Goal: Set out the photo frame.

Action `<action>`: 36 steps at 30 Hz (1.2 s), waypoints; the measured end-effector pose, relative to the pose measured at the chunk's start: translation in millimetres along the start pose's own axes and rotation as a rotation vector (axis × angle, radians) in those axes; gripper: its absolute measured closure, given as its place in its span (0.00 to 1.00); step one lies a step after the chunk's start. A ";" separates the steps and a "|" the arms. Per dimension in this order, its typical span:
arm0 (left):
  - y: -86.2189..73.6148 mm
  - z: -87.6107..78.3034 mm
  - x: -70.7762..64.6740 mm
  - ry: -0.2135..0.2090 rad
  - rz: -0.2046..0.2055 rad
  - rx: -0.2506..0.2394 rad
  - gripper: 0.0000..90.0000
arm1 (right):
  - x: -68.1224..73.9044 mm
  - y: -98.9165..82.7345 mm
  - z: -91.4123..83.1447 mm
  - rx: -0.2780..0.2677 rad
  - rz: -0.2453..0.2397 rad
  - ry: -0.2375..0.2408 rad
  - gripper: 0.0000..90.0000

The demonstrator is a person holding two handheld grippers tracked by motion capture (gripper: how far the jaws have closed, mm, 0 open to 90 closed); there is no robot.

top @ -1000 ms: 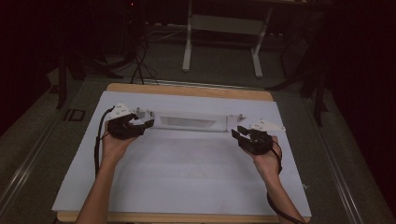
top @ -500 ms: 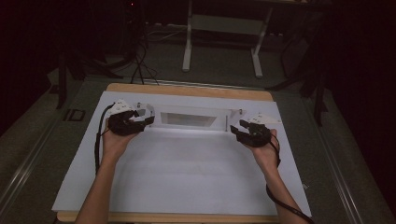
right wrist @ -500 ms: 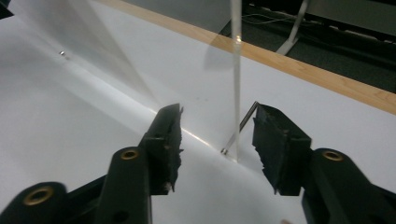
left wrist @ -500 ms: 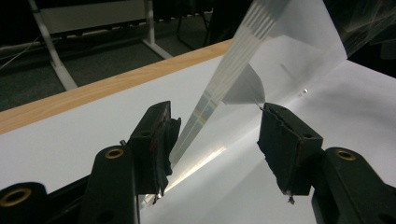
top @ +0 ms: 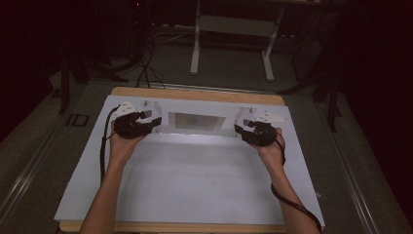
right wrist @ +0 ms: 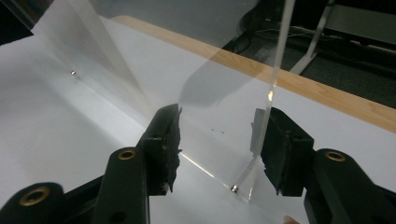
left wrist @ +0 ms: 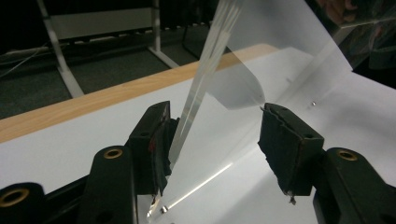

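A clear acrylic box (top: pixel 197 123) stands near the far edge of the white table (top: pixel 195 190), a person's 2 grippers at its ends. The left gripper (left wrist: pixel 215 140) has its jaws spread around one clear end panel, just opened further; the right gripper (right wrist: pixel 217 144) likewise straddles the opposite panel, jaws apart.
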State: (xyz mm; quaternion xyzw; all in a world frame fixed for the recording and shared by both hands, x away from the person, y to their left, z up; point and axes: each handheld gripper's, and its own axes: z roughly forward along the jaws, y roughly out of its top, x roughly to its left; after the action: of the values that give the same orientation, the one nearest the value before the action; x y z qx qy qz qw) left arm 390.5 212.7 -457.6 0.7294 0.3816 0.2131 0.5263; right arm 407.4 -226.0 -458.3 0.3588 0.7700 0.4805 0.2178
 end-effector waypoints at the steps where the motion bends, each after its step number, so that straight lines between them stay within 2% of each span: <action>1: 0.0 1.1 0.4 -0.003 -0.006 -0.004 0.47 | 0.0 0.0 0.0 0.000 0.000 0.000 0.56; 6: 0.3 7.3 0.3 -0.005 0.013 -0.003 0.41 | -2.7 -0.1 1.0 -0.005 0.011 0.012 0.55; 9: -1.0 10.9 0.1 -0.010 0.010 -0.013 0.41 | -3.5 0.6 1.8 -0.004 0.016 0.010 0.54; 14: -3.2 13.4 -0.4 0.010 0.011 -0.038 0.41 | -5.4 1.1 4.0 -0.012 0.036 0.008 0.54; 18: -7.5 15.3 -3.5 0.042 0.020 -0.073 0.41 | -6.3 1.0 6.3 -0.007 0.035 0.007 0.55; 20: -8.0 15.6 -3.5 0.043 0.018 -0.076 0.41 | -6.3 0.5 7.3 -0.006 0.037 0.007 0.55; 24: -7.2 16.2 -3.8 0.054 0.012 -0.073 0.41 | -5.2 0.2 11.3 0.005 0.021 -0.009 0.54; 31: -7.1 18.1 -5.2 0.076 0.001 -0.078 0.41 | -6.5 0.0 16.0 0.018 0.007 -0.008 0.53; 36: -6.9 19.5 -5.1 0.085 0.008 -0.079 0.41 | -5.2 -0.4 18.1 0.014 -0.001 -0.021 0.53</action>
State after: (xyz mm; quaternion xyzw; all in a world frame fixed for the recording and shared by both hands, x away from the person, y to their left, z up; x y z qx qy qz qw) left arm 399.0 198.0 -470.5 0.6999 0.3919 0.2608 0.5372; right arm 422.9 -219.5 -466.7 0.3650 0.7713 0.4709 0.2237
